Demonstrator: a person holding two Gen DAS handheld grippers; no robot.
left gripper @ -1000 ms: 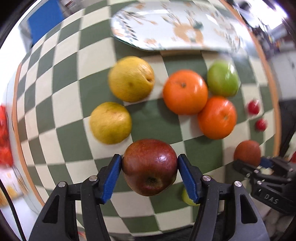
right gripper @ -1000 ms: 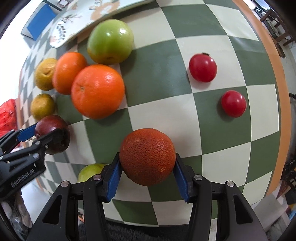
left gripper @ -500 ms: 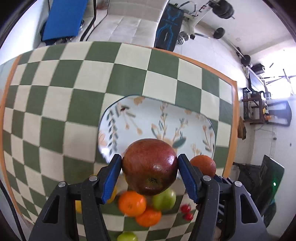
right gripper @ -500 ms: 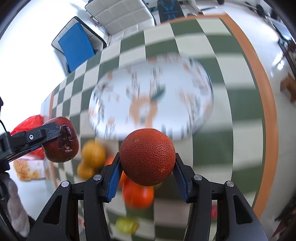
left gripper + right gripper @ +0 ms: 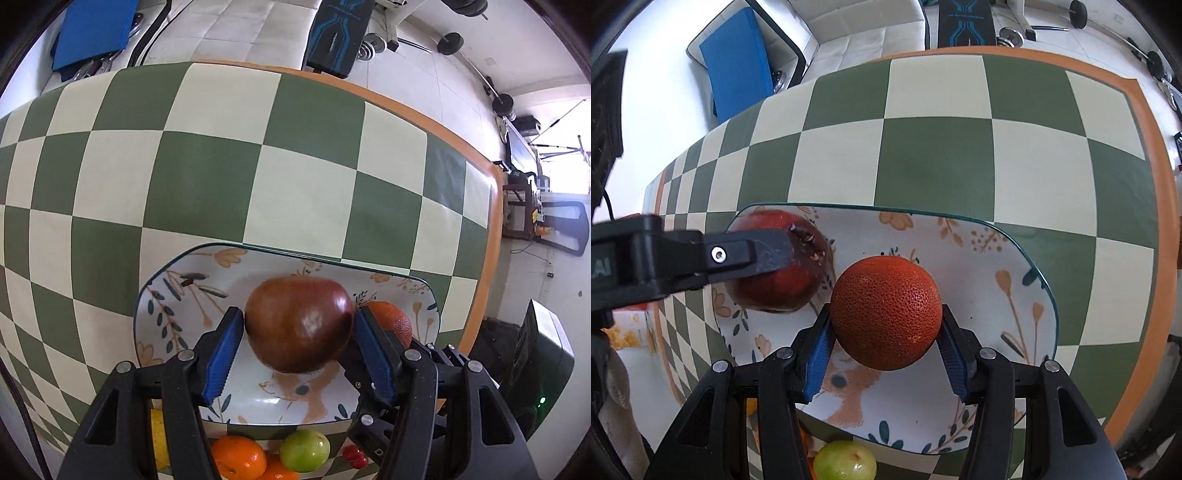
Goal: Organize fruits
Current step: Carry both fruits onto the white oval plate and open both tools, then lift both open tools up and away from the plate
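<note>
A dark red apple (image 5: pixel 295 332) sits between the blue pads of my left gripper (image 5: pixel 299 319), which is shut on it just above the floral plate (image 5: pixel 173 295). My right gripper (image 5: pixel 885 317) is shut on a reddish orange (image 5: pixel 886 314), also over the plate (image 5: pixel 997 295), to the right of the apple (image 5: pixel 783 284). In the right wrist view a black finger (image 5: pixel 750 254) of the left gripper crosses the apple. The left wrist view shows the reddish orange (image 5: pixel 395 323) peeking out behind the right-hand pad.
Near the plate's front edge lie a green apple (image 5: pixel 304 450), oranges (image 5: pixel 238 456), small red fruits (image 5: pixel 354 454) and a yellow fruit (image 5: pixel 159 435). The green-and-cream checked table (image 5: pixel 207 166) stretches beyond the plate to its orange rim (image 5: pixel 480 258). A blue mat lies on the floor past it.
Both grippers have carried their fruit away from the fruit group and over the plate. The apple and the reddish orange now hang side by side, lower over the plate.
</note>
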